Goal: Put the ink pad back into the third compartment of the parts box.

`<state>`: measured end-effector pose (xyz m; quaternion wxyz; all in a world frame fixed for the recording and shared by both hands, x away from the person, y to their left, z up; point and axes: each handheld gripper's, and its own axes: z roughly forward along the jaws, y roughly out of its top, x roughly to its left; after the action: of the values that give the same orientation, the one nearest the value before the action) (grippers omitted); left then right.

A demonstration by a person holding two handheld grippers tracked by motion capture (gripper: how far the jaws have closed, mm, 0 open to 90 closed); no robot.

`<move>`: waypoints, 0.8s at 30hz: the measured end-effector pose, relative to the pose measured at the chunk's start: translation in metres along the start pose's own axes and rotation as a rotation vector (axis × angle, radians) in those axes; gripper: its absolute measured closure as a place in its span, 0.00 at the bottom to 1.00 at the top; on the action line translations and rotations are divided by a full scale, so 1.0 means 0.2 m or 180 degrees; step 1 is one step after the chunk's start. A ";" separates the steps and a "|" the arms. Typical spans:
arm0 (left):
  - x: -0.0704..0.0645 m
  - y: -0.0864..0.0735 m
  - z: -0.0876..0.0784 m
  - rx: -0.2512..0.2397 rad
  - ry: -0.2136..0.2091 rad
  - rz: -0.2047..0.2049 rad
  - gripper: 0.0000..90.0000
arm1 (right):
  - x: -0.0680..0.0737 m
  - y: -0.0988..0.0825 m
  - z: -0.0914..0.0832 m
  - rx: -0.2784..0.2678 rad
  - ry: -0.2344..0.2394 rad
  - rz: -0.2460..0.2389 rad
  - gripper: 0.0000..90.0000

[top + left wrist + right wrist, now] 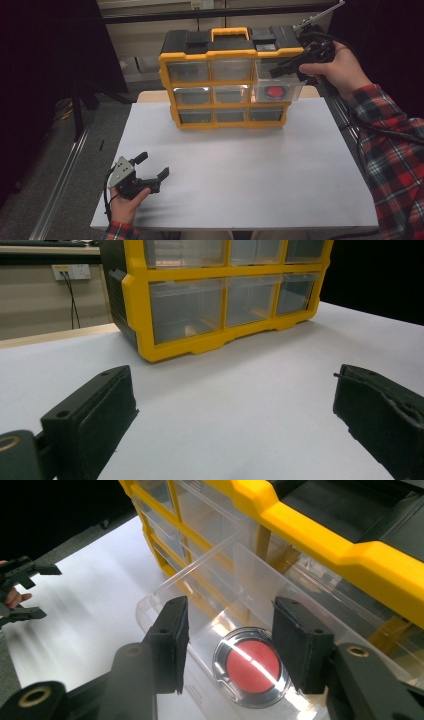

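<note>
In the high view a yellow and black drawer cabinet [227, 80] stands at the far side of the white table [240, 170], and its top right clear drawer [277, 85] is pulled out toward the near side. A round red-topped tin [274, 92] lies inside that drawer. The right gripper [285, 67] reaches in from the right, above the open drawer, and whether its jaws touch anything cannot be told here. The left gripper [152, 166] rests near the table's near left corner, jaws apart and holding nothing, well apart from the cabinet. In the left gripper view, the left gripper [235, 405] has its jaws spread wide over bare table, with the cabinet [220, 295] farther off. In the right gripper view, the right gripper [230, 645] hangs over the drawer [210, 580], its jaws apart on either side above the tin [252, 667], not pressing it.
</note>
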<state>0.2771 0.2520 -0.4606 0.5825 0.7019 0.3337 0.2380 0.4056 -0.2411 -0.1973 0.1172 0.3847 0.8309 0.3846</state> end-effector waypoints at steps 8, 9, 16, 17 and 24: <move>0.00 0.00 0.00 0.0011 0.0023 0.0007 0.04 | 0.02 0.00 -0.02 -0.0010 0.0099 -0.0049 0.66; 0.00 0.00 0.00 0.0011 -0.0002 0.0006 0.04 | 0.02 -0.01 -0.02 -0.0008 0.0106 -0.0049 0.66; 0.00 0.00 0.00 0.0010 0.0007 0.0014 0.04 | 0.03 -0.01 -0.04 0.0007 0.0153 -0.0057 0.74; 0.00 0.00 0.00 0.0009 0.0000 0.0001 0.04 | 0.04 -0.01 -0.04 0.0011 0.0168 -0.0063 0.74; 0.00 0.00 0.00 -0.0002 0.0021 -0.0011 0.04 | 0.05 -0.04 -0.06 -0.0029 0.0270 -0.0009 0.89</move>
<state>0.2767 0.2514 -0.4606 0.5820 0.7004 0.3367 0.2394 0.3891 -0.2435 -0.1934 0.0841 0.3664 0.8339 0.4041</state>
